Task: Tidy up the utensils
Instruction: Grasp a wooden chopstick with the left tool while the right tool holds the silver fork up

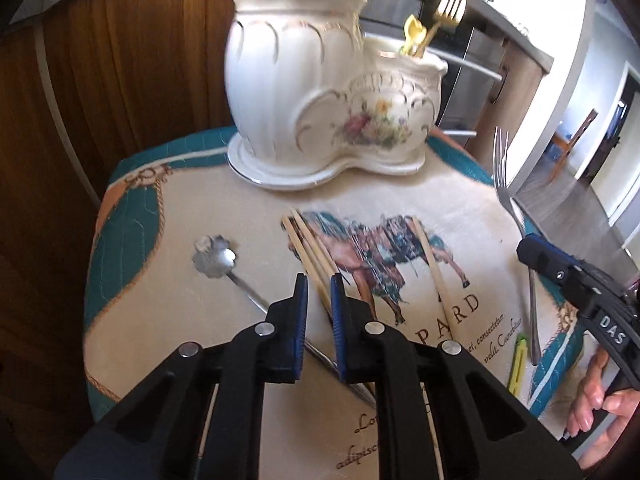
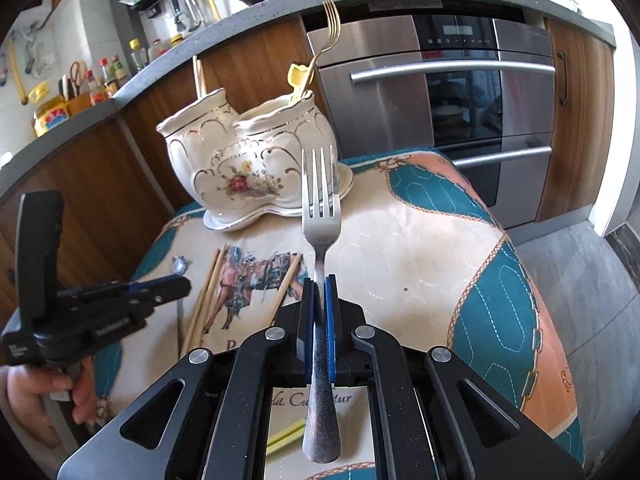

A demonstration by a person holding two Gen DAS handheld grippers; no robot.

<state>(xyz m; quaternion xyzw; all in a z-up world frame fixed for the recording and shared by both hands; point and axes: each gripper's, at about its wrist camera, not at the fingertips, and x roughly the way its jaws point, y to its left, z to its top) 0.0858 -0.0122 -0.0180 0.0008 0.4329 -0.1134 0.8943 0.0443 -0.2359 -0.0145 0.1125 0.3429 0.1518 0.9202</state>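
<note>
My right gripper (image 2: 319,280) is shut on the handle of a silver fork (image 2: 321,232), tines up, above the printed cloth (image 2: 420,248). The left wrist view shows that fork (image 1: 506,184) and gripper (image 1: 528,248) at the right. A white two-part ceramic holder (image 1: 312,100) stands at the back; its low part holds a gold fork (image 1: 450,4). My left gripper (image 1: 318,280) hangs over a bundle of chopsticks (image 1: 304,240), jaws a narrow slit apart. One stick's end shows in the slit beside bare cloth. A flower-shaped spoon (image 1: 214,258) lies to the left.
A lone chopstick (image 1: 434,264) lies right of the bundle, and a yellow-green utensil (image 1: 518,364) lies near the front edge. A steel oven (image 2: 460,92) and wooden cabinets stand behind the cushion-like surface. A person's hand (image 2: 24,400) holds the left gripper.
</note>
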